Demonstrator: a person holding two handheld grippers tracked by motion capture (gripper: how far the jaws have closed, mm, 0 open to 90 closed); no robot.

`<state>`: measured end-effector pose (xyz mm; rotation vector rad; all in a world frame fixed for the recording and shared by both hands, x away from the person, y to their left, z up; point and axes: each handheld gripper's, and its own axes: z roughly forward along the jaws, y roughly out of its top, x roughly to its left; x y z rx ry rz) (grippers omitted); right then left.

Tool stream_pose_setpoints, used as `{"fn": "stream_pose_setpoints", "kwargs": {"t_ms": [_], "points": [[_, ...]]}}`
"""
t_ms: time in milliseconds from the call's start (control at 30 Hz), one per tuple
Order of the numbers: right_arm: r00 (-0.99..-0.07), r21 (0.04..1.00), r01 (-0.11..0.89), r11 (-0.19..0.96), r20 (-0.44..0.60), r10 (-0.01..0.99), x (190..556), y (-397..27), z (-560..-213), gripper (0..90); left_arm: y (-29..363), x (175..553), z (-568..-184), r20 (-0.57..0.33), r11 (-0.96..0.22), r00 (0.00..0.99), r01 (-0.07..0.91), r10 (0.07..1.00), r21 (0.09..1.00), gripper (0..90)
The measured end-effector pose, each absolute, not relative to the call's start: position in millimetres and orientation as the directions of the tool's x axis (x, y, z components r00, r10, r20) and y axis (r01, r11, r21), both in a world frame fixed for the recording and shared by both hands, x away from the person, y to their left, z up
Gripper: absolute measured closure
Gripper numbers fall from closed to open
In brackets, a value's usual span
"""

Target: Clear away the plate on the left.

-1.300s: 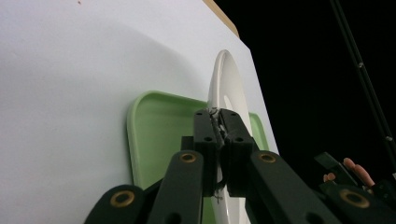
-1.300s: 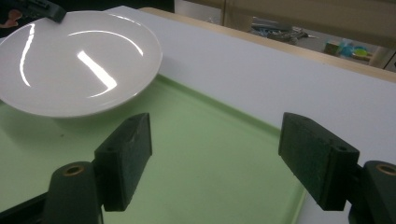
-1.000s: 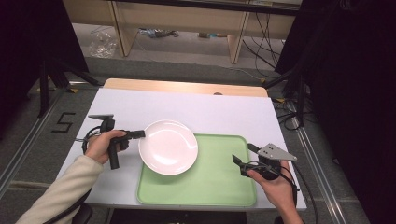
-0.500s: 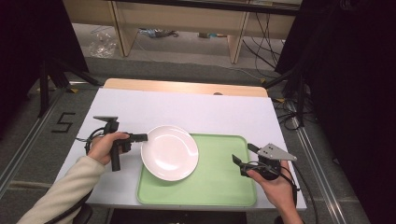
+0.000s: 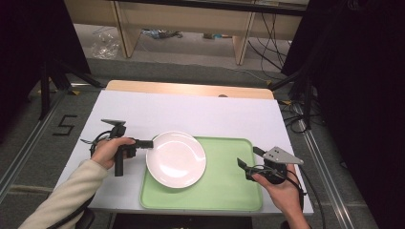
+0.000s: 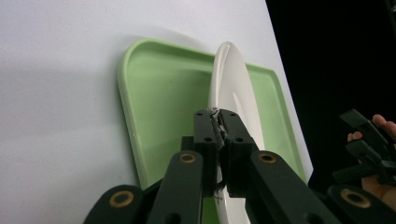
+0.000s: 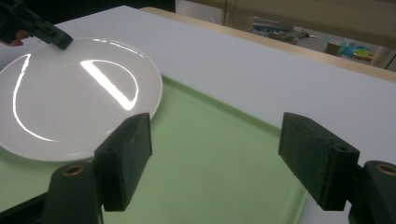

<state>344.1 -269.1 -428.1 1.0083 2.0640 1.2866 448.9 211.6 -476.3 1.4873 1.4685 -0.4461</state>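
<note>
Left gripper view: the left tool (image 6: 218, 135) covers the near rim of the white plate (image 6: 233, 93), and the plate hides the middle of the green tray (image 6: 154, 107) behind it. The bottom edge cuts off plate and tray. High view: the plate overlaps the tray's left rim; shelf items beyond the counter (image 5: 191, 112) are too small to identify.

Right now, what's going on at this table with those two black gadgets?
A person holds tongs in each hand. The left tongs are clamped on the rim of a white plate, which sits over the left part of a green tray. The right tongs are open at the tray's right edge, holding nothing.
</note>
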Motion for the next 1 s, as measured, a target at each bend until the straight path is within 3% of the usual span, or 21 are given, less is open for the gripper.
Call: {"fn": "stream_pose_setpoints", "kwargs": {"t_ms": [467, 700, 767, 1000], "points": [[-0.600, 0.903, 0.326, 0.280, -0.032, 0.800, 344.2, -268.8, -428.5, 26.5, 207.7, 449.3, -481.6, -0.765, 0.138, 0.234, 0.912, 0.600, 0.386, 85.1], [-0.600, 0.903, 0.326, 0.280, -0.031, 0.799, 344.2, -268.9, -428.4, 26.4, 206.4, 449.1, -481.3, -0.746, 0.141, 0.231, 0.906, 0.625, 0.399, 80.3], [-0.600, 0.898, 0.337, 0.283, -0.027, 0.800, 343.6, -269.2, -428.0, 26.3, 211.0, 451.7, -480.7, -0.713, 0.108, 0.286, 0.886, 0.640, 0.452, 77.4], [-0.602, 0.895, 0.347, 0.280, -0.016, 0.799, 343.1, -268.9, -428.2, 26.2, 216.0, 450.9, -472.1, -0.734, 0.171, 0.286, 0.861, 0.616, 0.479, 70.2]]}}
